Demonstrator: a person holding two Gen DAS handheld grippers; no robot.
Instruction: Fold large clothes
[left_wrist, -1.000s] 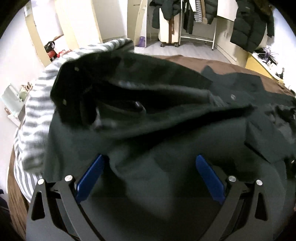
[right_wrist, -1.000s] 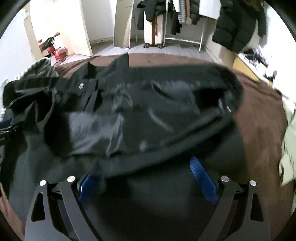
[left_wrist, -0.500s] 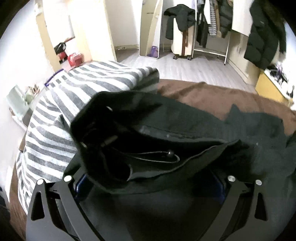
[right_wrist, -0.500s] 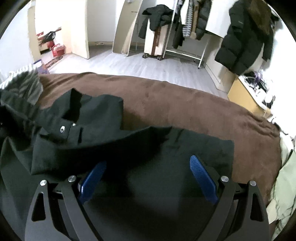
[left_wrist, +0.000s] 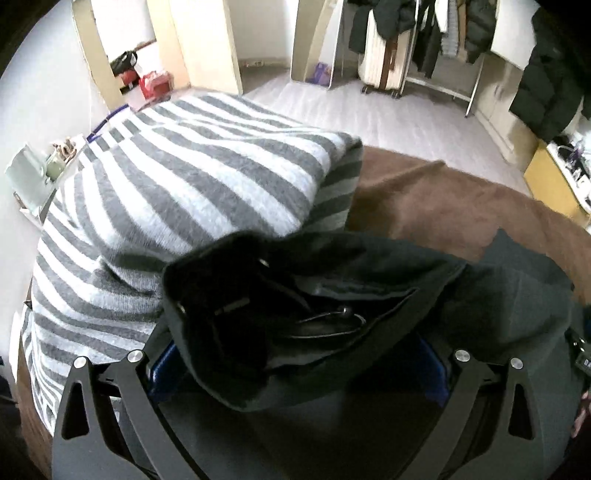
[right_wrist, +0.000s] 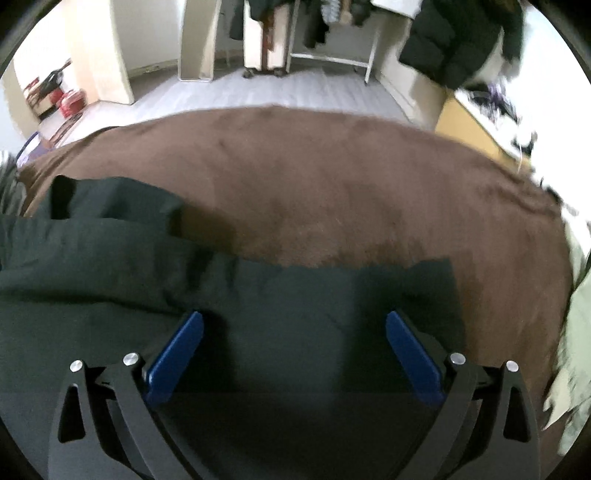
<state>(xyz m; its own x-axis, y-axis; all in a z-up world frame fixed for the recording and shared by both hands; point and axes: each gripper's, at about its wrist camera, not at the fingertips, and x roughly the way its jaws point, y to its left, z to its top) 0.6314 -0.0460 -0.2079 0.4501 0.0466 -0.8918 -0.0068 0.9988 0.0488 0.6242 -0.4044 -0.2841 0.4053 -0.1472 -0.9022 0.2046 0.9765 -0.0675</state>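
A large dark green-black garment (left_wrist: 369, 266) lies on a brown bed cover (left_wrist: 443, 206). Its bunched part, with snaps and a cord, heaps over my left gripper (left_wrist: 299, 369). That gripper's blue pads (left_wrist: 162, 369) stand wide apart and half hidden, pressing nothing. In the right wrist view the garment (right_wrist: 110, 258) lies flat with a straight edge on the brown cover (right_wrist: 332, 184). My right gripper (right_wrist: 293, 332) hovers over that flat cloth, jaws opening to their widest, nothing pinched between them.
A folded grey-and-white striped garment (left_wrist: 177, 192) sits just left of and behind the dark one. Pale green cloth (right_wrist: 576, 332) lies at the bed's right edge. Beyond the bed are grey floor, a clothes rack with dark coats (left_wrist: 443, 37), a suitcase (left_wrist: 380, 55) and a yellow cabinet (right_wrist: 469, 122).
The bunched cloth that filled the right view has gone; the garment now lies flat there with much bare brown cover showing. In the left view the striped garment has come largely into sight.
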